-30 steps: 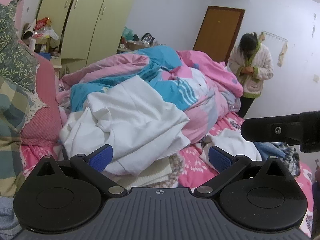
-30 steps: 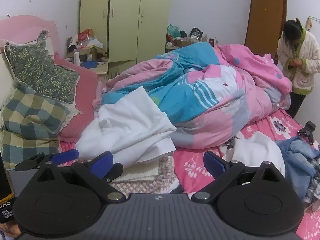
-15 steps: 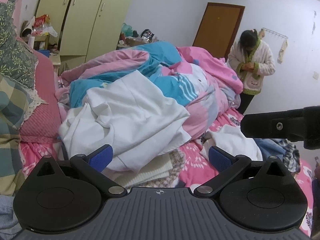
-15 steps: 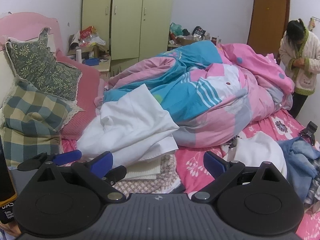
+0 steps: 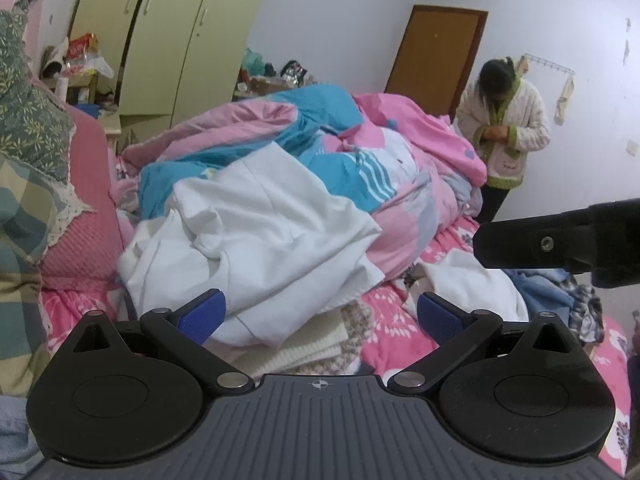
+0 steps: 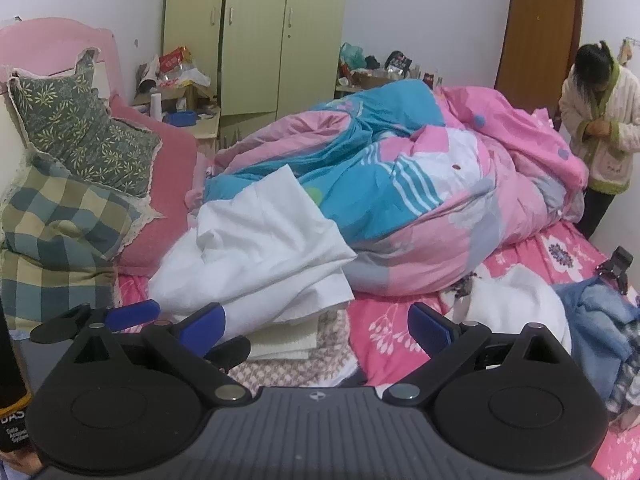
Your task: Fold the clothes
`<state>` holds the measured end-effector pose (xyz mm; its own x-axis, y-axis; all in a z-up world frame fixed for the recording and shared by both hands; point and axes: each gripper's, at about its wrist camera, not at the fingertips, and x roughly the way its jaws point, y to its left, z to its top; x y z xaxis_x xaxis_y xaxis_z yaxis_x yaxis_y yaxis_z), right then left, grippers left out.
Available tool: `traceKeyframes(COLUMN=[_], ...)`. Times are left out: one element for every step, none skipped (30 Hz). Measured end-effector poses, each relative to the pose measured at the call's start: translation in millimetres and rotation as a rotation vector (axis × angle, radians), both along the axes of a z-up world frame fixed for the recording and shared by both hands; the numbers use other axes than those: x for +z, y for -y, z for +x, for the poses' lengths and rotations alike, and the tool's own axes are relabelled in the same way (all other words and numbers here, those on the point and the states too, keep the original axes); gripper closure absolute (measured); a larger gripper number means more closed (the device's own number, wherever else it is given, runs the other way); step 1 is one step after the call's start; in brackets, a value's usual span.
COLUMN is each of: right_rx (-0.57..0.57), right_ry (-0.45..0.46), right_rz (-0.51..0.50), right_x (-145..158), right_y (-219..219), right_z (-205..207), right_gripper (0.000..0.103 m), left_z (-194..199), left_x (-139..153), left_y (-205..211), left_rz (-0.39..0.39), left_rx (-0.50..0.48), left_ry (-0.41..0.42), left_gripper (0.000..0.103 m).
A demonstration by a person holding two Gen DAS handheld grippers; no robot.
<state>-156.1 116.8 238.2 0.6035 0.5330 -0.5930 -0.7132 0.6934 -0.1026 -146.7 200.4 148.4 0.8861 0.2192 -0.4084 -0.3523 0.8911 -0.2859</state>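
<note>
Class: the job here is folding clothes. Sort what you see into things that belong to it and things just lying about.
Belongs: white garment; folded cream knit; blue jeans; left gripper and right gripper, both open.

Lying about: duvet; checked pillow; wardrobe.

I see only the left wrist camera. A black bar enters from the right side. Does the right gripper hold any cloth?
Observer: No. The right gripper is open, and there is nothing between its fingers.
Operator: What lies on the bed behind that bar, to the right of the small white garment?
Observer: Beside the small white garment is a pile of blue denim. Just beyond it, a black clip-like object stands on the pink bed sheet. The bar hides it in your view.
</note>
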Motion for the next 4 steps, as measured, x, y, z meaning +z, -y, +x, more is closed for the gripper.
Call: traceKeyframes(right_rx=[0.003,0.006,0.009,0.013], right_ry=[0.000,-0.001,-0.001,-0.001], right_rz=[-0.001,-0.002,-0.004,-0.005], right_x=[-0.1,-0.3,-0.4,-0.6], right_y=[-0.6,-1.1,-1.7,-2.2], right_z=[0.3,0.7,1.0,1.4], right_gripper=[0.003,0.003,0.003,0.003], left_z=[0.1,0.5,1.4,2.3], left_x=[0.1,0.0,-0.2,-0.3], left_y=[0.1,0.1,0.1,0.4], left_rz=[0.002,0.003,0.003,0.003], left_rx=[0.000,-0.001,-0.004,-0.008], left_ry=[0.001,0.001,-0.001,-0.004], left_gripper=[0.000,0.000,0.000,0.000])
